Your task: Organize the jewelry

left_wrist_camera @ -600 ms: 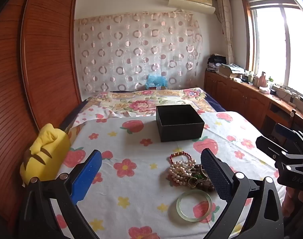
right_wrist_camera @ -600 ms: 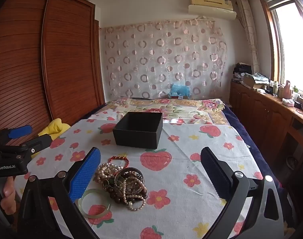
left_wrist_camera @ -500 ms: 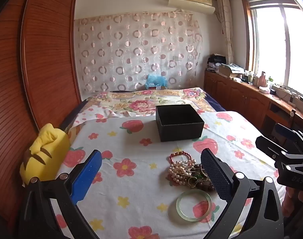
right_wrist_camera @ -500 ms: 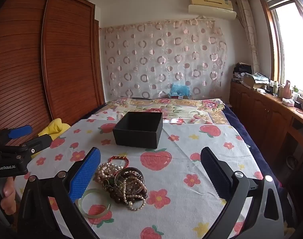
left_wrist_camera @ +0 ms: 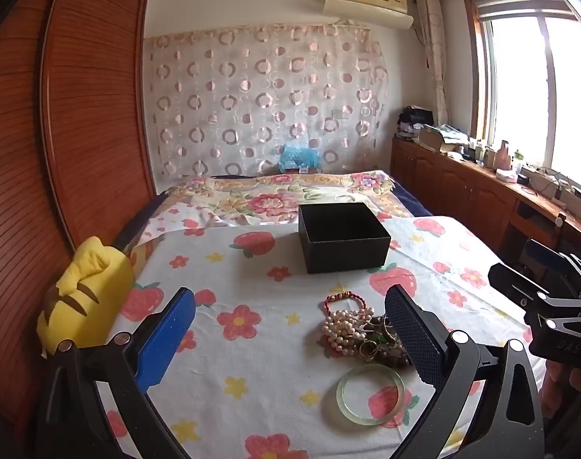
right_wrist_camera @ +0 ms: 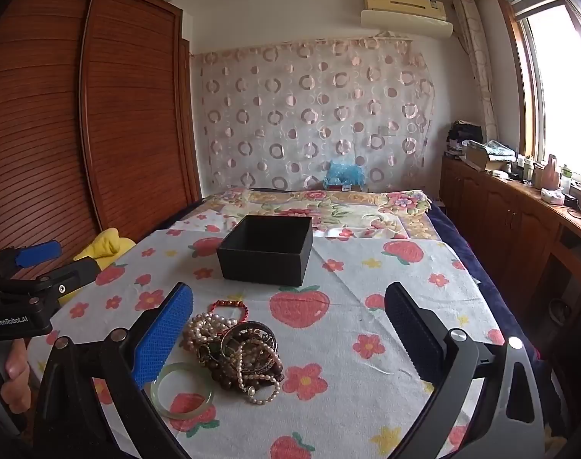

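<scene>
A: Across the bed (left_wrist_camera: 275, 348), with its strawberry-and-flower sheet, what is there, biggest first?

B: A black box (left_wrist_camera: 344, 243) stands open-topped toward the far side; nothing shows inside it from either view. Nearer lies the jewelry pile (right_wrist_camera: 233, 348): tangled pearl strands, dark bangles, a red bead bracelet (right_wrist_camera: 231, 306) at its far edge. A pale green bangle (left_wrist_camera: 370, 394) lies flat just beside the pile on the near side, apart from the box. A yellow plush toy (left_wrist_camera: 84, 298) sits off at the left edge.

A: And the claws?

B: The left claw (left_wrist_camera: 290, 338) is released, its fingers spread wide and empty, with the pile behind its right finger. The right claw (right_wrist_camera: 288, 338) is likewise spread and empty, the pile just inside its left finger (right_wrist_camera: 164, 338). Neither touches anything.

A: What has changed over the last half second?

B: Almost nothing. Box, pile and bangle lie as they did, and both claws hover at the same spread, with barely any drift in either view.

A: So what does that mean for the job?

B: I'd judge sorting hasn't started: every piece is outside the box. The green bangle, lying free, looks the easiest first pick; the knotted strands may drag their neighbours along when lifted.
</scene>
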`<act>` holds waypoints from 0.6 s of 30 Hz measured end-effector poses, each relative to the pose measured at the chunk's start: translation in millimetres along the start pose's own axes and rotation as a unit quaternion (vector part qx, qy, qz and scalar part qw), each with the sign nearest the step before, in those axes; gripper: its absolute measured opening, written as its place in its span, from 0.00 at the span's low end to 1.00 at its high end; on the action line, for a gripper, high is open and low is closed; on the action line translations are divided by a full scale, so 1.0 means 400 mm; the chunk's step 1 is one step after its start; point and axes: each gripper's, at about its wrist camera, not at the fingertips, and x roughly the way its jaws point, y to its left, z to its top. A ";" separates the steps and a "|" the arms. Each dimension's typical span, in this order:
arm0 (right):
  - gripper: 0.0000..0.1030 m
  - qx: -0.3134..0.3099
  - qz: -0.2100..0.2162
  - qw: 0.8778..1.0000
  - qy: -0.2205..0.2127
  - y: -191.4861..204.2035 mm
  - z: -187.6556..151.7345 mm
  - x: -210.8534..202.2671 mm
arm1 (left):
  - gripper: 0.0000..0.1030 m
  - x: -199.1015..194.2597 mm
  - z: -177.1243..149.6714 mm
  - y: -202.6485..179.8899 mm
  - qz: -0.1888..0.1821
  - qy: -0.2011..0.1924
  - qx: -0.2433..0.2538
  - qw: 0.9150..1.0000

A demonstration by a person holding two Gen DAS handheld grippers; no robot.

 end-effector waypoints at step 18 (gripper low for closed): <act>0.98 0.000 0.000 1.000 -0.002 0.001 0.000 -0.003 | 0.94 0.000 0.000 0.000 -0.002 -0.002 -0.003 1.000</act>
